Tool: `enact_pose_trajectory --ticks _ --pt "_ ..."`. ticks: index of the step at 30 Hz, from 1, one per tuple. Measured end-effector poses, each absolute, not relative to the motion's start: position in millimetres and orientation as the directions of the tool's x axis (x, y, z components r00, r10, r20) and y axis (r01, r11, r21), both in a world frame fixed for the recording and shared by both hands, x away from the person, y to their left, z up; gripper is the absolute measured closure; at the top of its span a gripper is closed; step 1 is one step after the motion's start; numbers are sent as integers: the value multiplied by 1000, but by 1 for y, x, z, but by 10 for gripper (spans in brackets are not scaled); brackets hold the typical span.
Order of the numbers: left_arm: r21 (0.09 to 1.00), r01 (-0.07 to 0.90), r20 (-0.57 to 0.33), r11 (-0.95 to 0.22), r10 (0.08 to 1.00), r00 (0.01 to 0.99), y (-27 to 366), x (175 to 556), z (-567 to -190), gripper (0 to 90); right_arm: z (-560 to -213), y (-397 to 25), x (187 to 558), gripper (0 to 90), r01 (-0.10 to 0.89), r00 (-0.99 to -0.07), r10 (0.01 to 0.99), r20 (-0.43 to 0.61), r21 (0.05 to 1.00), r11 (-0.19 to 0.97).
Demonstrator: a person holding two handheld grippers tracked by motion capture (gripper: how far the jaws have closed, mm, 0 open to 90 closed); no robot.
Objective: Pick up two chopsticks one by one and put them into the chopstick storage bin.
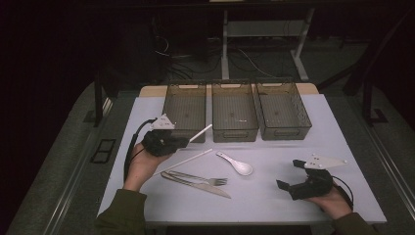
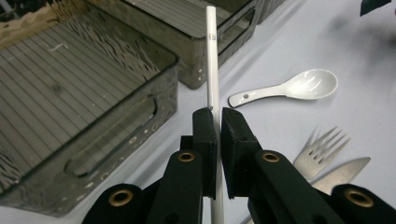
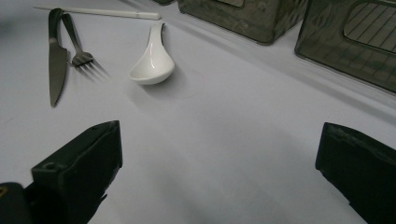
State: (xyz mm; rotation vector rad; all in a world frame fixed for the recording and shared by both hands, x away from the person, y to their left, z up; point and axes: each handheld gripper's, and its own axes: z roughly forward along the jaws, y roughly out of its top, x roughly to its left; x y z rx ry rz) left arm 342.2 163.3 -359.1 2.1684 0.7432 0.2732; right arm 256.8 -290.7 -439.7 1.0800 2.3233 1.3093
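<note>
My left gripper (image 1: 186, 141) (image 2: 219, 112) is shut on a white chopstick (image 1: 201, 132) (image 2: 211, 56), held above the table near the front of the left grey bin (image 1: 185, 110) (image 2: 70, 93). The chopstick points toward the gap between the left and middle bins. A second white chopstick (image 1: 183, 161) (image 3: 98, 11) lies on the table. Beside it lie a white spoon (image 1: 237, 165) (image 2: 299, 87) (image 3: 152, 60), a fork (image 1: 203, 179) (image 2: 322, 149) (image 3: 81, 56) and a knife (image 1: 198, 186) (image 2: 343, 170) (image 3: 56, 56). My right gripper (image 1: 288, 174) (image 3: 219, 135) stands open and holds nothing, low over the table at the right.
Three grey slotted bins stand in a row at the back: the left one, a middle one (image 1: 234, 110) and a right one (image 1: 283, 108). White table (image 1: 274, 147) surface lies bare between the spoon and my right gripper. Dark floor and desk legs lie beyond.
</note>
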Motion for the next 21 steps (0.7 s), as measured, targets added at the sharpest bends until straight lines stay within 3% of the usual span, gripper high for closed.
enact_pose_trajectory --ticks 21 --pt "778 454 -65 -434 664 745 159 387 -328 844 -439 -291 256 7 480 -684 718 132 823 306"
